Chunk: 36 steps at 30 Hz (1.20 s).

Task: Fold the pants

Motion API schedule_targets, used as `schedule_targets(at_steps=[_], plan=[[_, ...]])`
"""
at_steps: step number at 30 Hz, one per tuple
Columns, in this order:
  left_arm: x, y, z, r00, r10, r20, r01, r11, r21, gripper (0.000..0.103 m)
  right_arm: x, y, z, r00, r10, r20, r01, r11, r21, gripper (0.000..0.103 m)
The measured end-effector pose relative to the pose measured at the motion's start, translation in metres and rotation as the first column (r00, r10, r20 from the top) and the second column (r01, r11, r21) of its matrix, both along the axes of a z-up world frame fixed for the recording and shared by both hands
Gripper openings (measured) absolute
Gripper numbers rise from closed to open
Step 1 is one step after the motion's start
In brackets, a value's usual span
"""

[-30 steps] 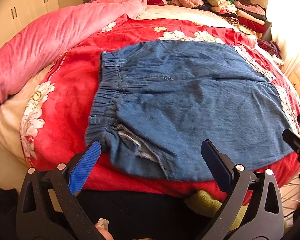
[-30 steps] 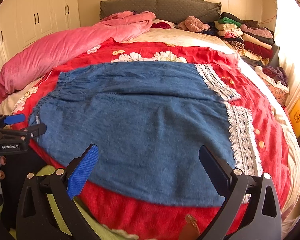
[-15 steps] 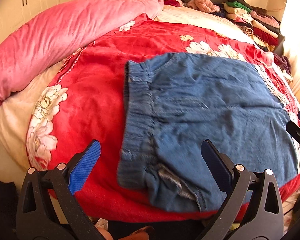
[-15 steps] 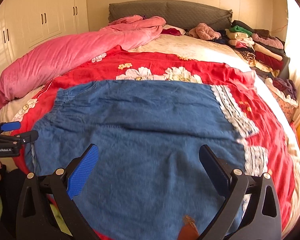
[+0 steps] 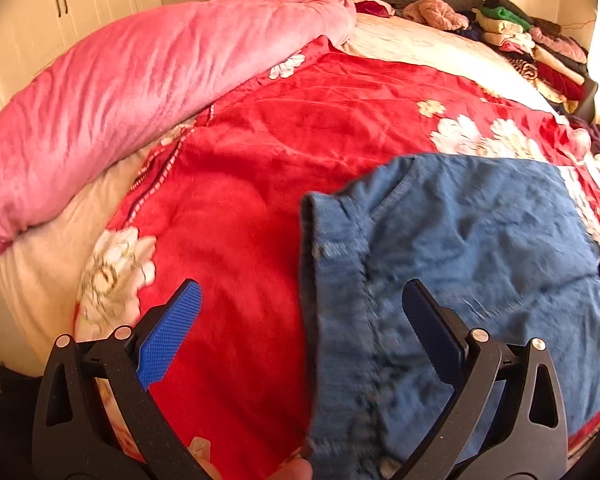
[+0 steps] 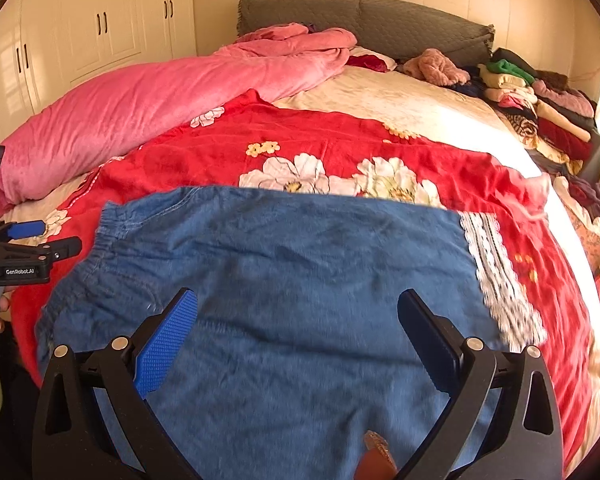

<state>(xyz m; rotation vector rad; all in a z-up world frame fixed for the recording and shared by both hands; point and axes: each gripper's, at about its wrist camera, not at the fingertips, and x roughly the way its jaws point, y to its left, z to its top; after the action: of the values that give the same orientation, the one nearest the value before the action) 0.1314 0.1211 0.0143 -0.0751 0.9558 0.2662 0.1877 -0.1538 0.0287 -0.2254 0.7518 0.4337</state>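
Blue denim pants [image 6: 284,272] lie flat on a red flowered blanket [image 6: 300,148] on the bed; the elastic waistband [image 5: 332,288] is on the left and white lace trim [image 6: 496,276] edges the right end. My left gripper [image 5: 300,336] is open and empty, hovering over the waistband's near corner. My right gripper [image 6: 296,332] is open and empty above the middle of the pants. The left gripper also shows at the left edge of the right wrist view [image 6: 24,248].
A rolled pink quilt [image 6: 148,108] lies along the bed's left side. Stacked folded clothes [image 6: 540,96] sit at the far right by the grey headboard [image 6: 364,16]. White wardrobes [image 6: 92,40] stand at the left.
Both grippers have moved forward and lower over the bed. The left gripper has shifted left, so the waistband now sits between its fingers. Both stay open.
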Motion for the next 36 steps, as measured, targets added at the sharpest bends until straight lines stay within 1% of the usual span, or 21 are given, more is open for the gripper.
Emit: schedule_targets(at_steps=[2, 5, 7, 10, 12, 15, 17, 22, 23, 24, 26, 27, 28, 29, 31, 36], plan=[[0.011, 0.004, -0.004, 1.0, -0.004, -0.02, 0.004, 1.0, 0.017, 0.095, 0.011, 0.005, -0.001, 1.0, 0.014, -0.014, -0.014, 1.0, 0.0, 0.099], [0.027, 0.009, -0.009, 0.999, -0.011, -0.039, 0.011, 1.0, -0.01, 0.095, 0.033, 0.012, -0.006, 0.997, 0.034, -0.069, -0.032, 0.999, 0.029, 0.099], [0.039, 0.012, -0.015, 0.998, -0.022, -0.054, 0.02, 0.999, -0.027, 0.095, 0.048, 0.016, -0.009, 0.995, 0.035, -0.094, -0.032, 0.999, 0.032, 0.099], [0.054, 0.011, -0.023, 0.996, -0.059, -0.071, 0.06, 0.998, 0.002, 0.095, 0.067, 0.025, -0.015, 0.992, 0.046, -0.121, -0.042, 0.999, 0.031, 0.099], [0.061, 0.012, -0.029, 0.992, -0.094, -0.084, 0.095, 0.995, 0.009, 0.095, 0.077, 0.031, -0.02, 0.989, 0.065, -0.134, -0.061, 0.998, 0.034, 0.099], [0.072, 0.018, -0.036, 0.991, -0.104, -0.087, 0.104, 0.995, -0.009, 0.095, 0.093, 0.047, -0.029, 0.986, 0.095, -0.138, -0.095, 0.995, 0.001, 0.099], [0.079, 0.02, -0.04, 0.988, -0.127, -0.085, 0.125, 0.992, -0.031, 0.095, 0.101, 0.056, -0.033, 0.983, 0.114, -0.143, -0.117, 0.993, -0.013, 0.099], [0.088, 0.017, -0.048, 0.981, -0.179, -0.078, 0.176, 0.983, -0.043, 0.094, 0.125, 0.082, -0.045, 0.975, 0.163, -0.153, -0.176, 0.982, -0.074, 0.099], [0.089, 0.017, -0.049, 0.979, -0.19, -0.072, 0.186, 0.981, -0.058, 0.09, 0.128, 0.088, -0.047, 0.972, 0.18, -0.148, -0.195, 0.976, -0.093, 0.099], [0.089, 0.018, -0.05, 0.975, -0.215, -0.058, 0.209, 0.974, -0.091, 0.084, 0.131, 0.092, -0.049, 0.97, 0.192, -0.146, -0.209, 0.972, -0.11, 0.099], [0.089, 0.019, -0.053, 0.967, -0.248, -0.052, 0.238, 0.96, -0.149, 0.056, 0.134, 0.103, -0.052, 0.967, 0.221, -0.129, -0.24, 0.957, -0.164, 0.099], [0.089, 0.018, -0.054, 0.964, -0.26, -0.045, 0.249, 0.953, -0.175, 0.049, 0.136, 0.107, -0.054, 0.965, 0.232, -0.123, -0.252, 0.95, -0.186, 0.099], [0.088, 0.019, -0.053, 0.963, -0.267, -0.033, 0.256, 0.946, -0.198, 0.036, 0.137, 0.112, -0.057, 0.96, 0.252, -0.123, -0.272, 0.94, -0.203, 0.099], [0.085, 0.019, -0.051, 0.964, -0.265, -0.017, 0.257, 0.945, -0.201, 0.032, 0.138, 0.115, -0.059, 0.955, 0.269, -0.125, -0.29, 0.932, -0.215, 0.099], [0.081, 0.016, -0.044, 0.961, -0.276, 0.004, 0.272, 0.946, -0.178, 0.024, 0.137, 0.12, -0.062, 0.946, 0.3, -0.125, -0.322, 0.919, -0.229, 0.099], [0.064, 0.008, -0.024, 0.951, -0.301, 0.066, 0.307, 0.944, -0.117, 0.021, 0.133, 0.132, -0.065, 0.924, 0.371, -0.09, -0.382, 0.889, -0.252, 0.099]])
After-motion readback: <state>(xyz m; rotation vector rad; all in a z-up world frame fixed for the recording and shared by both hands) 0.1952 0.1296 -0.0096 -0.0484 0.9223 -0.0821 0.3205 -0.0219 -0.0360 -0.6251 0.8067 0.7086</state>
